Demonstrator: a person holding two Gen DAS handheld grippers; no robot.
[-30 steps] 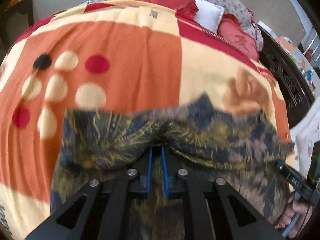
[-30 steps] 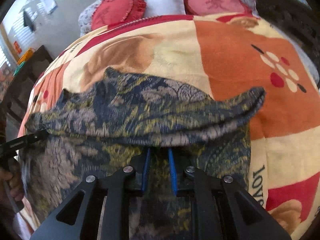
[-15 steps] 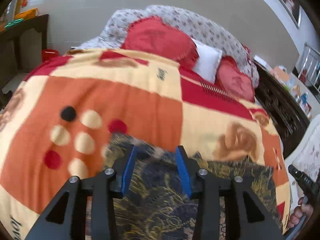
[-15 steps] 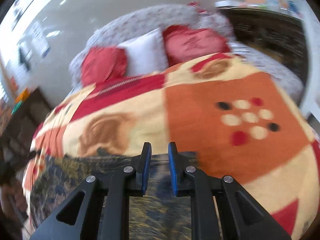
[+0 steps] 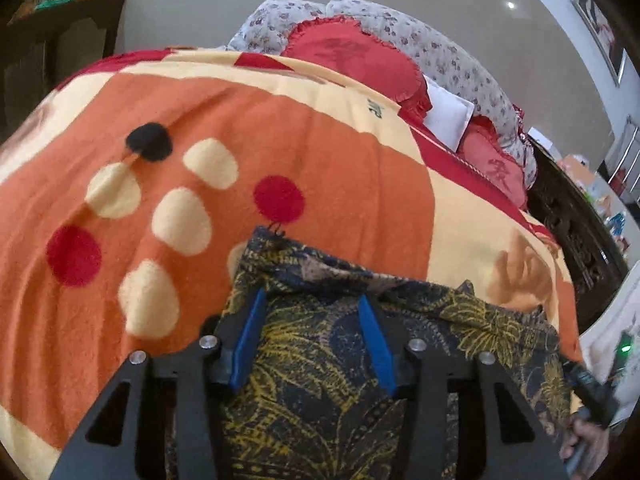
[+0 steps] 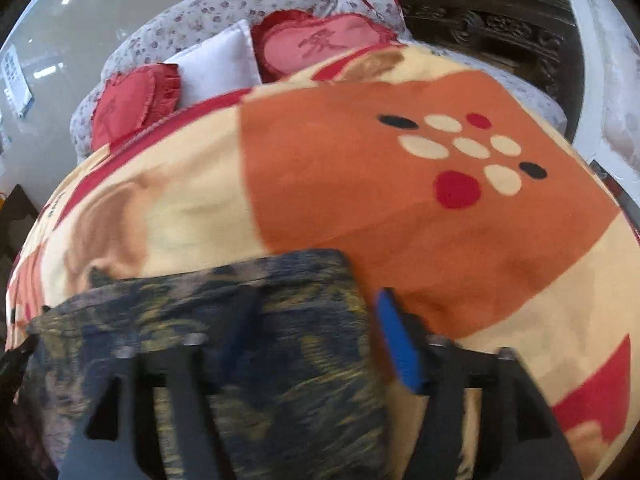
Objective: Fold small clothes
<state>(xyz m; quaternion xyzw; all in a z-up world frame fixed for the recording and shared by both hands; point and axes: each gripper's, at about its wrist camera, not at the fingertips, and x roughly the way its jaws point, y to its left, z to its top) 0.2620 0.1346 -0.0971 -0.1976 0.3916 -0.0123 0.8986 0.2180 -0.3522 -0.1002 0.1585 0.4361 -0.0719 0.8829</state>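
A dark navy garment [image 5: 340,380] with a yellow leaf pattern lies folded on the orange and cream blanket [image 5: 280,120]. Its far edge is just past my left gripper [image 5: 311,296]. The left jaws are opening, and the cloth lies under them with neither blue pad pressing on it. In the blurred right wrist view the garment [image 6: 200,292] fills the lower left, on the blanket [image 6: 360,200]. My right gripper [image 6: 312,304] is over the garment's right corner. Its jaws are opening and grip nothing. A hand [image 5: 584,436] holds that right gripper at the left wrist view's lower right edge.
Red heart cushions [image 5: 352,60] [image 6: 320,44] and a white pillow [image 6: 216,68] lie against floral bedding [image 5: 460,64] at the far end of the bed. Dark carved wooden furniture [image 5: 576,232] [image 6: 492,28] stands along the right side. A dark cabinet [image 5: 60,40] stands far left.
Both grippers were shut on a raised fold of the garment. They have laid it down, let go and opened; the right opened only in the last half second.
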